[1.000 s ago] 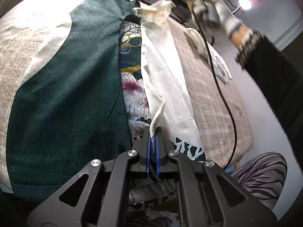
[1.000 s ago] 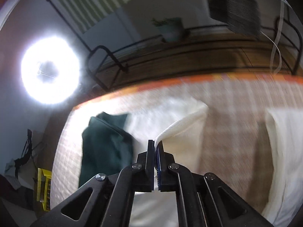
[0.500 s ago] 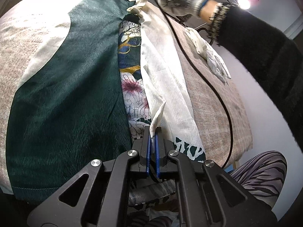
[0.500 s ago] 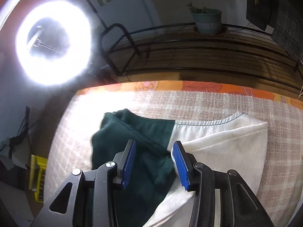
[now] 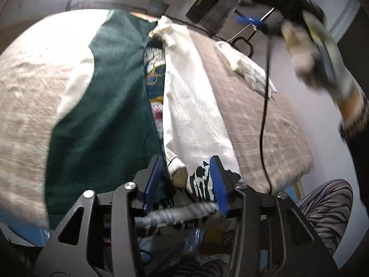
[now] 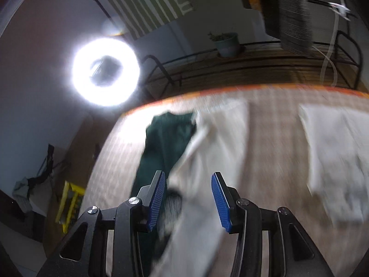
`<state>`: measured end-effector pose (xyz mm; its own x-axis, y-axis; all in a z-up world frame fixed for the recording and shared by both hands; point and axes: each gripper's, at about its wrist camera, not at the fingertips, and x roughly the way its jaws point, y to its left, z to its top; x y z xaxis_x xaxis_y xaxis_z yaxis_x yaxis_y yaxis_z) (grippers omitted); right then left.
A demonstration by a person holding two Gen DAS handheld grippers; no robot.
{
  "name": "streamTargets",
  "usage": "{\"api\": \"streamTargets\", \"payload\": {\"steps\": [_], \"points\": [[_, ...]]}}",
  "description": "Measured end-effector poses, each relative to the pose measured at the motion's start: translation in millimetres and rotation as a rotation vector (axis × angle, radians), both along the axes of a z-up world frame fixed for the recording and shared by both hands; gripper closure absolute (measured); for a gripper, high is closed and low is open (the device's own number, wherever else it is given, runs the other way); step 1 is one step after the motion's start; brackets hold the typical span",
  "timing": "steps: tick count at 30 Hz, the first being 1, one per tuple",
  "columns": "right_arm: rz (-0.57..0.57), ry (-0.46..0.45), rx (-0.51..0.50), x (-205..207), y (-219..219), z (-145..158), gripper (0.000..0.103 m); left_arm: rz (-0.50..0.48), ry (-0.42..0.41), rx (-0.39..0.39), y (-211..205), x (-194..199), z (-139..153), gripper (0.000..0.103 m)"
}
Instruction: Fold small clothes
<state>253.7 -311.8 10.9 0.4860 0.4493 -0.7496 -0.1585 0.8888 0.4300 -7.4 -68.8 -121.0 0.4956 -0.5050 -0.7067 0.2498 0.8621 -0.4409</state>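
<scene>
Both wrist views look steeply down, close over the same green-and-white garment [image 5: 103, 115] on the table [image 6: 272, 152].

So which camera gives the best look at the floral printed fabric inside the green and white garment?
The left wrist view: the floral printed fabric shows as a strip between the green and white panels. The right wrist view is blurred and shows only those panels, no print.

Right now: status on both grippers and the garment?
Left gripper opening, cream fabric edge loose between its pads, not gripped. Right gripper open, empty. Green-and-cream garment lies folded lengthwise on the bed. Black cable trails across the bedspread beside it.
</scene>
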Motion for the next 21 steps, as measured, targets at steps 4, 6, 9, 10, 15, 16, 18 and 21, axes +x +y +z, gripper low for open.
{"api": "streamTargets", "payload": {"steps": [4,6,9,10,15,16,18,21], "points": [[0.025,0.029,-0.057,-86.2,-2.7,-8.3,0.058,-0.061,-0.017,-0.007,13.4,-19.9,14.9,0.057],[0.046,0.07,-0.065,-121.4,0.8,-21.2,0.058,-0.078,-0.039,0.017,21.4,-29.2,22.5,0.057],[0.079,0.152,-0.074,-163.2,11.6,-51.7,0.058,-0.061,-0.052,0.055,43.6,-37.6,30.9,0.052],[0.089,0.184,-0.072,-176.1,15.8,-64.3,0.058,-0.038,-0.048,0.07,54.7,-37.0,31.9,0.048],[0.141,0.268,-0.066,-206.7,34.9,-102.4,0.058,0.101,0.05,0.165,95.7,-15.2,13.1,0.048],[0.148,0.275,-0.065,-211.9,37.6,-108.5,0.058,0.11,0.084,0.17,100.1,-9.6,5.0,0.048],[0.154,0.294,-0.048,-215.6,39.7,-116.7,0.058,0.105,0.137,0.15,103.7,-2.8,-9.6,0.048],[0.159,0.315,-0.032,-219.3,40.8,-128.3,0.058,0.078,0.206,0.097,103.2,-0.8,-27.3,0.048]]}}
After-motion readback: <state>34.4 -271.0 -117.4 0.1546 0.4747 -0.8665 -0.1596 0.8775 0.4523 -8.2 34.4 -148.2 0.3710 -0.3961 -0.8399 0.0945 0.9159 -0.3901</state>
